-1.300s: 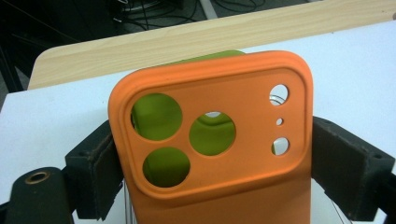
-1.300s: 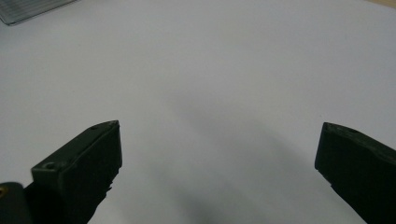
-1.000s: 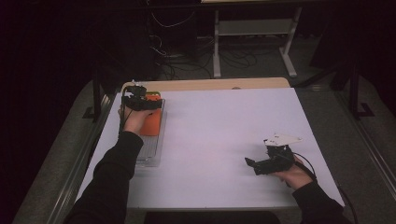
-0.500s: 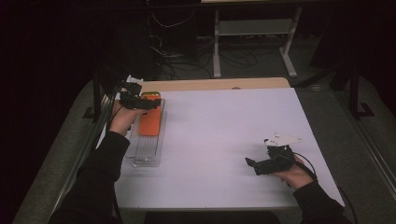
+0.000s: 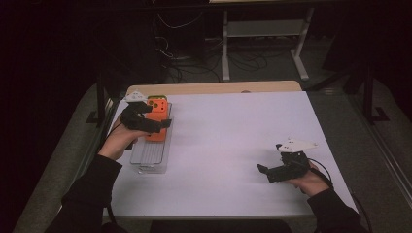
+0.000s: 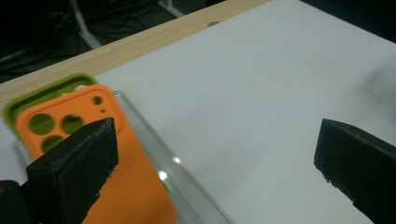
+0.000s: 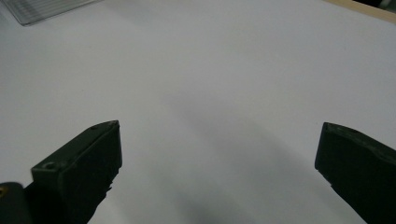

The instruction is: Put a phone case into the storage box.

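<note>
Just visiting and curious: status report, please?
Left gripper open over orange phone case in clear tray. Right gripper open, low over bare white table. Nothing between them.

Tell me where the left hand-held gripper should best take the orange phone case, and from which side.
Probably across its two long edges, from above. The orange phone case lies flat on a green case in the clear tray, so its face gives no hold. The left hand-held gripper is open and the tray wall hampers a sideways approach.

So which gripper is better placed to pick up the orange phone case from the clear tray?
Left. The left gripper hangs right over the orange phone case, jaws open. The right gripper is across the table, over bare white surface.
</note>
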### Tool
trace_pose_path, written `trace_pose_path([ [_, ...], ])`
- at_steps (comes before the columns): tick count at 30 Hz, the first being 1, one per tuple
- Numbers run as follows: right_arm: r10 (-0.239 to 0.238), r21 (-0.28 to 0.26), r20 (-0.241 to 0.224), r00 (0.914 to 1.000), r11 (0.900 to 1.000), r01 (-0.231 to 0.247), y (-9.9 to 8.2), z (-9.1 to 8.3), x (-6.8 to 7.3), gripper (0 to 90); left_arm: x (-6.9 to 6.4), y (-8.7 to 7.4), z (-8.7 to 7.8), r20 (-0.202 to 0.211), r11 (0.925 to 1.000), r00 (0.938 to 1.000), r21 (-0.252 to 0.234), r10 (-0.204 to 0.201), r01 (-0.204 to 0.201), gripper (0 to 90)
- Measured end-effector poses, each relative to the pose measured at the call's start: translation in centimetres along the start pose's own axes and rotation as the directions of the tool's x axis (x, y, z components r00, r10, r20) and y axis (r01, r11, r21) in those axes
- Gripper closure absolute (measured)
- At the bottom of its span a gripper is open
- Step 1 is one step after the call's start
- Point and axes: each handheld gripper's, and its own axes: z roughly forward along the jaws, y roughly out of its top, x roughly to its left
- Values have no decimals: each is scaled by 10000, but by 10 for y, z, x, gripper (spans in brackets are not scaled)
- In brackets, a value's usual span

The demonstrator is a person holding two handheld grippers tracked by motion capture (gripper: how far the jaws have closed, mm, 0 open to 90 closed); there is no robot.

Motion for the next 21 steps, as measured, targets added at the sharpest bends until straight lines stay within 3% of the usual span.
trace_pose_path([
  [6,-32,-146,-152,9999,9999,30,0,-3,-2,0,-15,-12,-6,453,9995,9984,-77,324,-321,0],
  [13,-30,-169,-278,9996,9999,26,0,-4,-3,0,-29,-30,-6,881,9962,9923,-169,872,-860,0],
  [21,-214,-284,-366,9991,9994,204,-1,-4,-3,0,-41,-45,-10,1234,9938,9864,-389,1082,-1042,0],
])
